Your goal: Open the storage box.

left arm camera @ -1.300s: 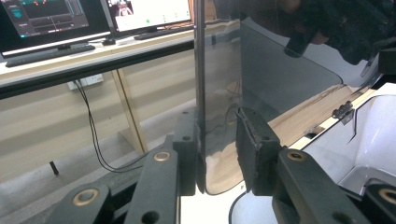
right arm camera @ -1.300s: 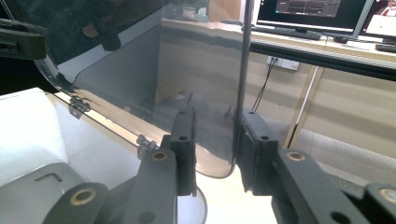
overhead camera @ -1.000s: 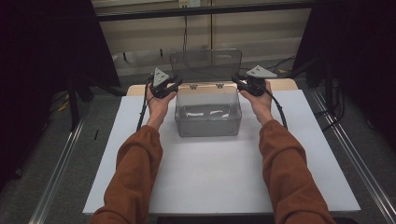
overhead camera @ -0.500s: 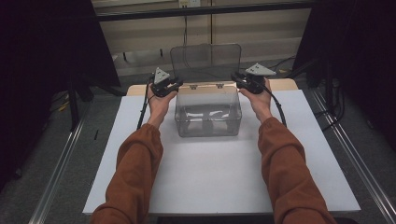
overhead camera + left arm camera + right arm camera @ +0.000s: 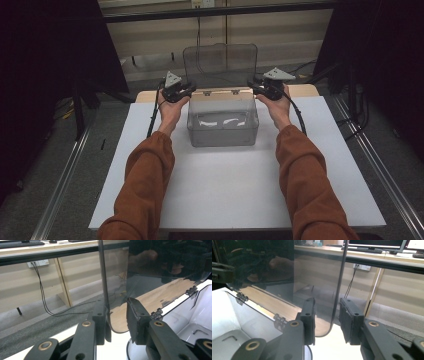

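The clear plastic box (image 5: 223,120) stands at the far middle of the bench (image 5: 240,200), its hinged lid (image 5: 220,65) upright. The lid looks thin, stiff and slippery — best pinched at its side edges. The left claw (image 5: 186,90) has the lid's edge between its jaws, apparently shut on it; the right claw (image 5: 255,89) has just been opening, its jaws apart around the edge.

Looks like a lab or test room set up for recording, not anybody's home. The white table (image 5: 235,200) sits between 2 metal floor rails (image 5: 60,200), with black curtains (image 5: 45,60) hanging on both sides. Behind it there's a plain beige wall with a power socket (image 5: 38,263) and loose cables (image 5: 50,305), plus a long desk with keyboards (image 5: 364,250) on it.
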`<control>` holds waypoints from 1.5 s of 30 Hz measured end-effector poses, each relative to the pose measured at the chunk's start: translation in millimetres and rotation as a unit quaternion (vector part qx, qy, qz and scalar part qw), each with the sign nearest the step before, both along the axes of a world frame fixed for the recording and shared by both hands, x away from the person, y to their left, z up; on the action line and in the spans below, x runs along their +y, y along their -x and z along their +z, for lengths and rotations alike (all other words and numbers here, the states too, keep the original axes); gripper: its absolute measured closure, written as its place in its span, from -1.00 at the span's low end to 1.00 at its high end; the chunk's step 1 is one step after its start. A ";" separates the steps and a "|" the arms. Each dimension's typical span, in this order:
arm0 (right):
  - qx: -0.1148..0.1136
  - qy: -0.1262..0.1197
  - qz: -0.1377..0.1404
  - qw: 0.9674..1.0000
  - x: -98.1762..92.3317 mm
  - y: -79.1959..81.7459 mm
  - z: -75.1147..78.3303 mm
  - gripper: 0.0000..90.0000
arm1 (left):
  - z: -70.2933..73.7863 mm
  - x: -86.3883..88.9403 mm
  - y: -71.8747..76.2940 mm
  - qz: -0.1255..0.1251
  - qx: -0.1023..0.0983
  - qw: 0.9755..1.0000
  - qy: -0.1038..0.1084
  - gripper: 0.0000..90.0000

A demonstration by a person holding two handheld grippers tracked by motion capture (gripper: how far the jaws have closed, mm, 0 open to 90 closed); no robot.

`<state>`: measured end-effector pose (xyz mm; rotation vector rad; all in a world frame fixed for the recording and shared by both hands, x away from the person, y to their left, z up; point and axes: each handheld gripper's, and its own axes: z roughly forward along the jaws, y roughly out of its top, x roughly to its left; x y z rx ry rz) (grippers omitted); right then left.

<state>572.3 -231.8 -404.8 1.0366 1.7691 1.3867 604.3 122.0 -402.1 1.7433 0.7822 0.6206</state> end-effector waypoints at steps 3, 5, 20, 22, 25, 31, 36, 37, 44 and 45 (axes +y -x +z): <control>0.004 -0.002 0.008 1.000 2.0 -1.8 -2.4 0.49 | 0.0 0.3 -0.9 -0.001 0.002 1.000 -0.001 0.56; 0.005 0.001 0.009 1.000 3.8 -3.0 -3.6 0.50 | -0.3 0.6 -1.5 0.000 0.005 1.000 -0.001 0.56; 0.028 -0.007 0.002 1.000 5.1 -9.0 -1.3 0.49 | 2.8 -3.9 -6.2 0.009 0.032 0.999 -0.005 0.45; 0.030 -0.005 0.002 1.000 5.5 -9.7 -0.8 0.47 | 2.9 -3.6 -6.8 0.008 0.035 0.999 -0.003 0.45; 0.035 -0.004 -0.001 0.999 7.0 -11.0 0.0 0.43 | 3.0 -4.5 -7.4 0.010 0.048 0.999 -0.001 0.42; 0.044 -0.004 -0.004 0.999 8.6 -13.3 0.4 0.37 | 1.7 -5.8 -9.6 0.014 0.058 0.998 0.005 0.34; 0.060 -0.001 -0.006 0.998 9.6 -16.0 2.8 0.33 | 1.8 -5.1 -11.2 0.012 0.069 0.997 0.009 0.33; 0.061 0.000 -0.006 0.998 9.8 -16.9 3.1 0.33 | 2.0 -4.6 -11.6 0.011 0.070 0.997 0.008 0.33; 0.078 -0.001 -0.005 0.997 10.3 -20.1 4.7 0.28 | 4.5 -3.9 -14.6 0.004 0.090 0.996 0.004 0.34; 0.080 0.000 -0.006 0.997 10.4 -20.4 5.0 0.28 | 5.0 -3.9 -15.0 0.003 0.091 0.996 0.003 0.33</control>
